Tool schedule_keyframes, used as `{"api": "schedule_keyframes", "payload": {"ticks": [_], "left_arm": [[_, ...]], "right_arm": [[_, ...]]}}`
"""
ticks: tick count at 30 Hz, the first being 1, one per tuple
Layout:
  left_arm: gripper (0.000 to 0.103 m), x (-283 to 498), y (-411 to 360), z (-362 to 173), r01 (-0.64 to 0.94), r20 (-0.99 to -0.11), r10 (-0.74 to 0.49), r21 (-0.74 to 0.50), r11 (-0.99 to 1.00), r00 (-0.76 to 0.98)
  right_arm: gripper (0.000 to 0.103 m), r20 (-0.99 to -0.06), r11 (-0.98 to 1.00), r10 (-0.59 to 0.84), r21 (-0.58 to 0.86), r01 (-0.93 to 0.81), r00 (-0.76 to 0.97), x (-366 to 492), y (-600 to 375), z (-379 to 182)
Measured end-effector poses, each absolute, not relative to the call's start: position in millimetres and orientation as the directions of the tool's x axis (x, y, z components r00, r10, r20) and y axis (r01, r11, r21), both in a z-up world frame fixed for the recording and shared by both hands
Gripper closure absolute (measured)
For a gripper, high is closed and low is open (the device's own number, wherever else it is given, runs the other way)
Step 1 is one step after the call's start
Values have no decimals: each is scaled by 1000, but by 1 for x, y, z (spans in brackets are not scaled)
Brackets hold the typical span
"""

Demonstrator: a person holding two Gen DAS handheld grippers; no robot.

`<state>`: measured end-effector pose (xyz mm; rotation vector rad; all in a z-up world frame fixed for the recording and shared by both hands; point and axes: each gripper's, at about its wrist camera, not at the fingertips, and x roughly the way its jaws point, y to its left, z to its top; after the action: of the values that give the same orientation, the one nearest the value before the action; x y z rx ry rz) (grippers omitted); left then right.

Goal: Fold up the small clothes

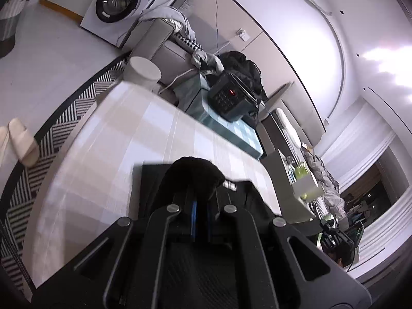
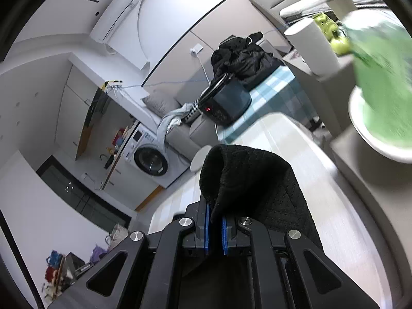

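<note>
A small black knit garment (image 2: 252, 180) is held up above the pale checked table (image 2: 278, 134). My right gripper (image 2: 215, 221) is shut on one edge of it, cloth pinched between the blue pads. The cloth drapes over the right finger and hides its tip. In the left wrist view my left gripper (image 1: 199, 198) is shut on the same black garment (image 1: 193, 172), which bunches over the fingertips. More black cloth (image 1: 152, 180) spreads below on the table (image 1: 116, 141). Both grippers are lifted off the tabletop.
A dark cooker with a red display (image 1: 231, 97) sits on a blue checked cloth beyond the table. A washing machine (image 1: 116, 0) and grey sofa stand farther back. A green object on a white plate (image 2: 381, 118) is at right. A striped rug (image 1: 64, 118) lies left of the table.
</note>
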<state>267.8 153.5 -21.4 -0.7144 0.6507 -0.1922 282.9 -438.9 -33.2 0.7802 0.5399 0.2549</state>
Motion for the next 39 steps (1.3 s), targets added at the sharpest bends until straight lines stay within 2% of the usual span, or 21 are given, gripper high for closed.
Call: {"api": "schedule_keyframes", "payload": {"ticks": [4,7,8,9,11,12,14,15,16,19,22,28,31,34,36,39], "left_arm": [[101,315,157,-20,-67,-492,-362,-659,749,792],[100,355,160,-33,-107,-532,-335,-637,764,778],[99,369,160,-42,-137,-565,-319,-620,773,761],[98,382,161,-53,-167,-596,-311,-611,773,740],[87,402,167,-79,-247,-661,-307,-607,755,685],[81,405,170,-87,-273,-675,-297,-603,749,675],[68,399,177,-97,-297,-686,-273,-591,750,674],[57,394,179,-99,-300,-689,-270,-587,752,673],[53,388,182,-101,-301,-686,-268,-590,749,677],[53,371,181,-99,-291,-691,-256,-569,769,676],[53,350,159,-97,-225,-690,-294,-557,800,661],[53,352,38,-99,118,-760,-394,-392,912,516],[53,374,-10,-115,205,-824,-375,-316,926,425],[52,407,-26,-115,173,-834,-308,-256,951,458],[52,435,-19,-110,77,-828,-240,-233,969,507],[53,460,3,-103,-38,-803,-215,-283,958,556]], "right_arm": [[96,-369,695,396,719,-12,841,332,-438,-28],[96,-403,705,379,708,22,833,376,-437,-35],[92,-431,711,375,702,43,821,390,-435,-42],[84,-470,716,368,694,79,802,406,-434,-52],[73,-570,733,321,655,182,756,425,-435,-71],[73,-600,737,299,639,220,742,427,-437,-77],[70,-607,744,304,633,215,734,418,-439,-84],[64,-613,755,298,620,213,732,411,-440,-85],[61,-621,771,284,600,211,730,401,-440,-85],[59,-626,800,294,575,173,722,379,-438,-88],[59,-642,820,311,554,144,701,370,-432,-89],[59,-652,850,347,522,67,674,357,-403,-87],[59,-668,876,344,481,30,660,345,-392,-86],[59,-684,901,323,433,8,653,330,-385,-84],[59,-689,908,318,419,1,651,320,-386,-82],[59,-697,917,288,398,20,657,306,-393,-77]]}}
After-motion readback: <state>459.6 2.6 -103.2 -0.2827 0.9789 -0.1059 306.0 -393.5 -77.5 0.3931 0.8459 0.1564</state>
